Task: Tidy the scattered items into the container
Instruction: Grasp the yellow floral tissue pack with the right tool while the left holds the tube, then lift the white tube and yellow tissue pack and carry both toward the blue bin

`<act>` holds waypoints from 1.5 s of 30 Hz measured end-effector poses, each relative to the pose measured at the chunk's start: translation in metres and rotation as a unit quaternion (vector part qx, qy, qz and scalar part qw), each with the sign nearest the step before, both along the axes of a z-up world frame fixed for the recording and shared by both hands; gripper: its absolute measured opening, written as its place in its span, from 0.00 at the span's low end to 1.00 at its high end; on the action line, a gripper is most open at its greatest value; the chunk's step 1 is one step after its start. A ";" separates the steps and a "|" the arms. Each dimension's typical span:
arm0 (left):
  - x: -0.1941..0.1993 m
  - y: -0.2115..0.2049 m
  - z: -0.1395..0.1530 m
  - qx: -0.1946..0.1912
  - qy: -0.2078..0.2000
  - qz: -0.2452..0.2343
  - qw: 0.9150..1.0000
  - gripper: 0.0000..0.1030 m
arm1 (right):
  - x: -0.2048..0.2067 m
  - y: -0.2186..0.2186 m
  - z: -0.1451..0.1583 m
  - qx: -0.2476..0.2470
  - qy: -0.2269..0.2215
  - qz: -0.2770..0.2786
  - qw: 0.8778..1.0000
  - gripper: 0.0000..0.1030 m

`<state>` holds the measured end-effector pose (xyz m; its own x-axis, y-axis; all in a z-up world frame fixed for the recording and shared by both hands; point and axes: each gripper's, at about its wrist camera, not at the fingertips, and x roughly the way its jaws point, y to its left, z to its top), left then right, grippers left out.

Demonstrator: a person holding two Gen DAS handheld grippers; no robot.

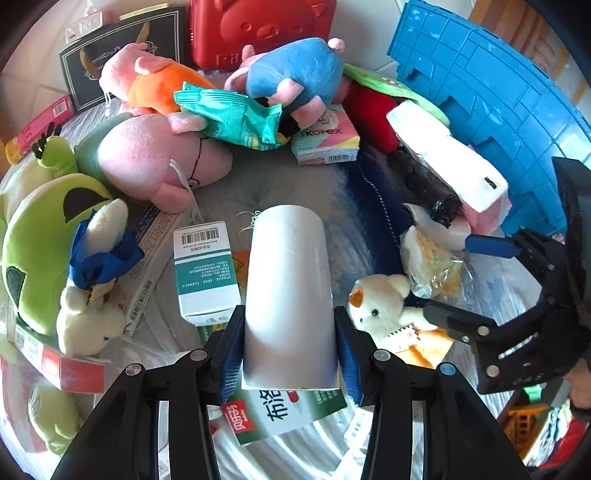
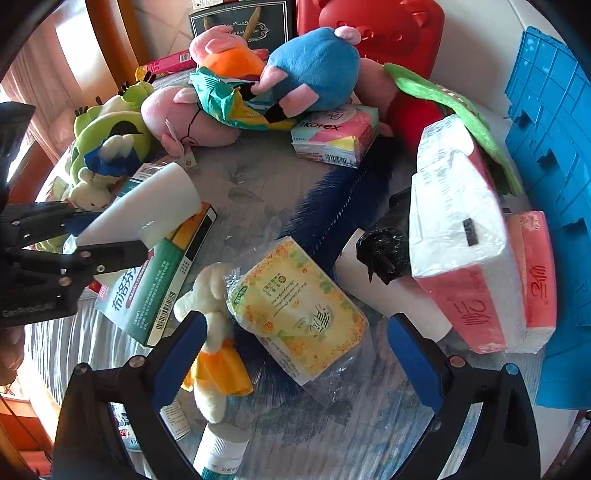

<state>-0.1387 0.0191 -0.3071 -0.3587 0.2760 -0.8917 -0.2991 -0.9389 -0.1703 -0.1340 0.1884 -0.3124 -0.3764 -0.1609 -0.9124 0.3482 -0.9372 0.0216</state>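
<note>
My left gripper (image 1: 290, 350) is shut on a white paper cup (image 1: 288, 288), held lifted above the cluttered table; the cup also shows in the right wrist view (image 2: 147, 210), between the left gripper's fingers (image 2: 110, 254). My right gripper (image 2: 295, 354) is open and empty, its jaws standing on either side of a yellow tissue pack (image 2: 299, 314), with a small cream bear (image 2: 210, 306) by its left finger. The right gripper shows in the left wrist view (image 1: 461, 284) near the same bear (image 1: 380, 306). The blue crate (image 1: 491, 92) stands at the right, also in the right wrist view (image 2: 546, 122).
Plush pigs (image 1: 162, 158), a blue plush (image 1: 295, 70) and a green frog plush (image 1: 40, 240) crowd the back and left. Medicine boxes (image 1: 203, 273), a Kotex pack (image 2: 336, 136), pink tissue packs (image 2: 472, 258), another white cup (image 2: 391, 295) and a red case (image 1: 258, 29) lie around.
</note>
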 end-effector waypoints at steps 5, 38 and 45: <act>0.005 -0.004 0.002 0.006 0.003 0.006 1.000 0.43 | -0.005 -0.002 -0.018 0.007 -0.008 -0.002 1.000 0.97; 0.019 -0.005 0.031 0.004 0.033 0.009 0.999 0.43 | -0.004 0.010 0.010 -0.011 -0.001 -0.017 1.000 0.43; 0.023 -0.005 0.044 0.002 0.047 0.011 0.999 0.43 | 0.000 0.010 0.028 -0.014 0.015 -0.016 1.000 0.42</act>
